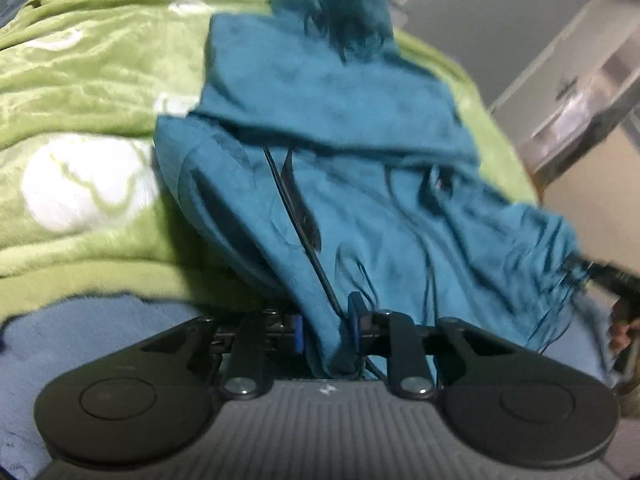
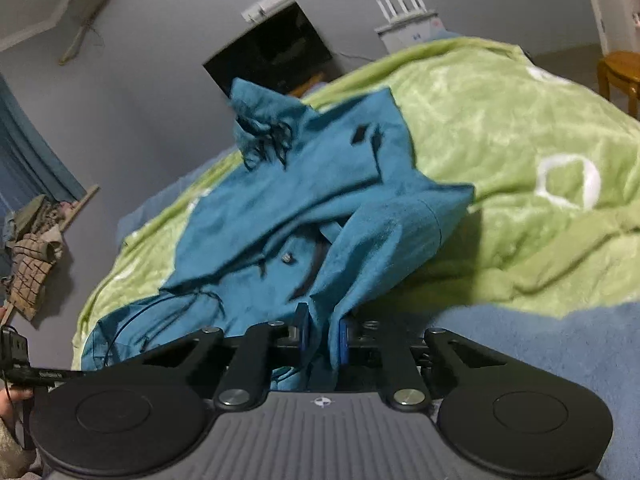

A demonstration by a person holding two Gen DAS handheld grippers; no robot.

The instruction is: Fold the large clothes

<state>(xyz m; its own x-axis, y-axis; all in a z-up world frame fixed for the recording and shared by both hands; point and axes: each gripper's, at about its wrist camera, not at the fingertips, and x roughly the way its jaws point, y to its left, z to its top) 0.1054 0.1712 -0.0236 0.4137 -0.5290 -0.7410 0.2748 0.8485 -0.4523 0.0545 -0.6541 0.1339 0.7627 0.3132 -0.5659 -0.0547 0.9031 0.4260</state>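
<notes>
Now both the left gripper and right gripper are pinching the near edge of the teal garment lying on the green blanket.

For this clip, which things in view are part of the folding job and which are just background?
Part of the job:
- teal garment, lying rumpled
- left gripper, shut on its fabric
- right gripper, shut on its fabric
- green blanket, the surface under the garment

Just lying about:
- dark screen
- wooden stool
- clothes heap

Black tongs with blue pads, ribbed grey housing.
</notes>
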